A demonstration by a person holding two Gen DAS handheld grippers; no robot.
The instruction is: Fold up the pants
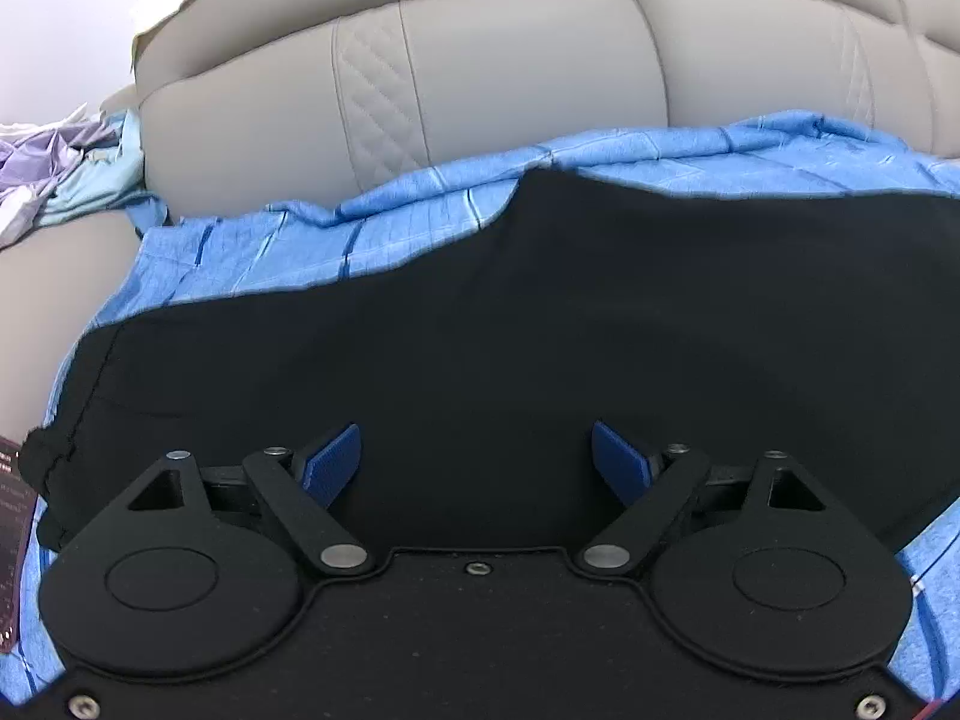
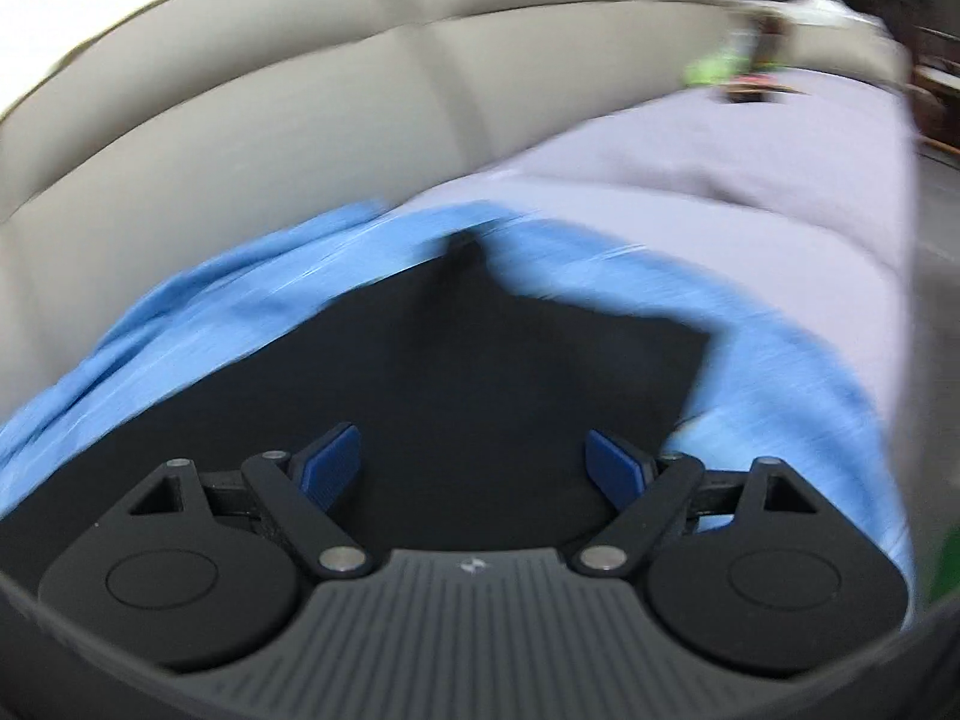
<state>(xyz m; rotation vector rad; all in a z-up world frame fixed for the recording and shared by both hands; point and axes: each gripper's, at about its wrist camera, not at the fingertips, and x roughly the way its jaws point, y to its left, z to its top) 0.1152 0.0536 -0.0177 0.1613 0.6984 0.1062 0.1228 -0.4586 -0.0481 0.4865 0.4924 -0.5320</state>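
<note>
Both views are evenly and softly lit, with no hard shadows. The left wrist view is sharp; its top left corner is blown out to white, and the black pants read as a near-featureless dark mass. The right wrist view is smeared by motion blur across the blue sheet and sofa backrest. Fisheye curvature bends straight lines at both frames' edges, and the corners vignette dark.

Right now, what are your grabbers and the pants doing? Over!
Left hand-held gripper open, right hand-held gripper open, both empty. Black pants flat on blue sheet, unfolded. Nothing in the way.
</note>
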